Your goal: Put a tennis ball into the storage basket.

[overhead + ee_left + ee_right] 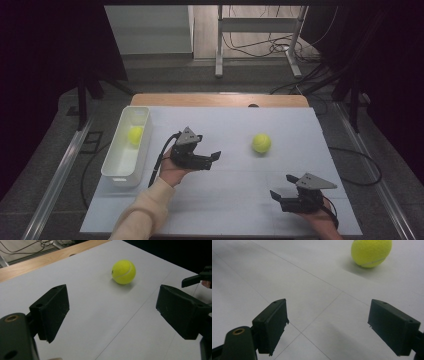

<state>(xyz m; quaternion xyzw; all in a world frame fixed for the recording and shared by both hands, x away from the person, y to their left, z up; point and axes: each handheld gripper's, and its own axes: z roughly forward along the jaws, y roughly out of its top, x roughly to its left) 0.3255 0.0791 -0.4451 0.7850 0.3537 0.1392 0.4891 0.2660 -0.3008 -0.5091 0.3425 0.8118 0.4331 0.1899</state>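
A yellow tennis ball lies on the white table top, right of the middle. A second tennis ball rests inside the white bin at the left. My left gripper hangs just right of the bin, open and empty, jaws pointing toward the loose ball. In the left gripper view the ball sits well ahead of the open left gripper. My right gripper is near the front right, open and empty. From the right gripper the ball lies ahead to the upper right.
A strip of bare wood edges the far side of the table. Beyond it are metal desk legs and loose cables on the floor. A tip of the right gripper shows at the right edge of the left gripper view.
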